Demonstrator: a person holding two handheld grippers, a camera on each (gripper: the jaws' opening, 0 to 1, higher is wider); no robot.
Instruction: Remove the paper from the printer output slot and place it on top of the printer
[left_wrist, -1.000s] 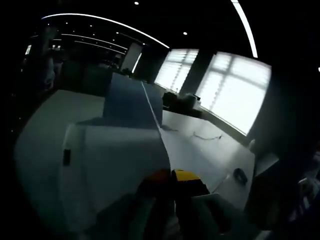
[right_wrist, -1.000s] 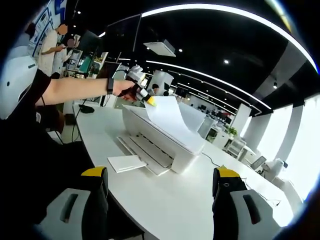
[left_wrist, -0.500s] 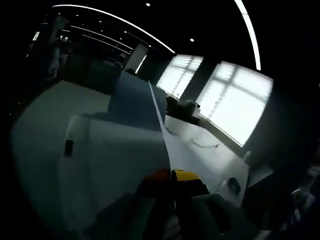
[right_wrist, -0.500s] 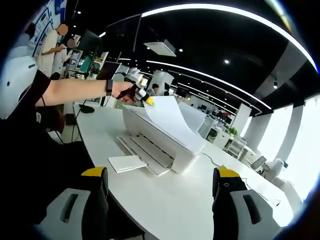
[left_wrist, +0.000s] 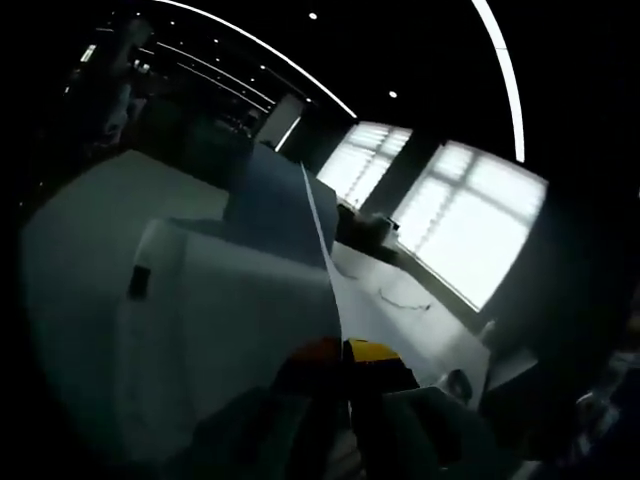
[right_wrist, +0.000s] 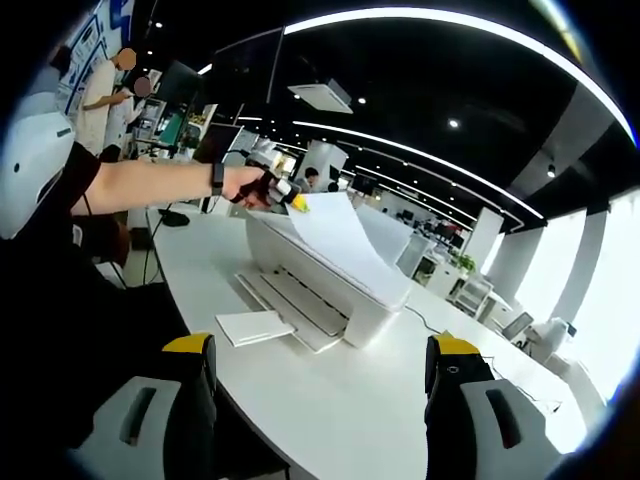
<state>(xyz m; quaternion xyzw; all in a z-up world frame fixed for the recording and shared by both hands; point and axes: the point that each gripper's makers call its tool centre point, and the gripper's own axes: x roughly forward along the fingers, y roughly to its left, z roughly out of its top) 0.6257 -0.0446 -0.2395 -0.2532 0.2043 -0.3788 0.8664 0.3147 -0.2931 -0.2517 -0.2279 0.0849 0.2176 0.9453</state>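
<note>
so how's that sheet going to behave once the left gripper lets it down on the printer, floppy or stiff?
Probably floppy: pinched at one corner by the left gripper, the paper bows and drapes over the printer. Likely very light, so it may slide or drift on release. The printer top looks smooth, so a nudge could push the sheet off.

Left gripper view sits right at the printer (left_wrist: 230, 320), looking along its top toward the windows (left_wrist: 470, 220) — right gripper view faces it from farther back across the desk (right_wrist: 340, 400); both share the printer.
</note>
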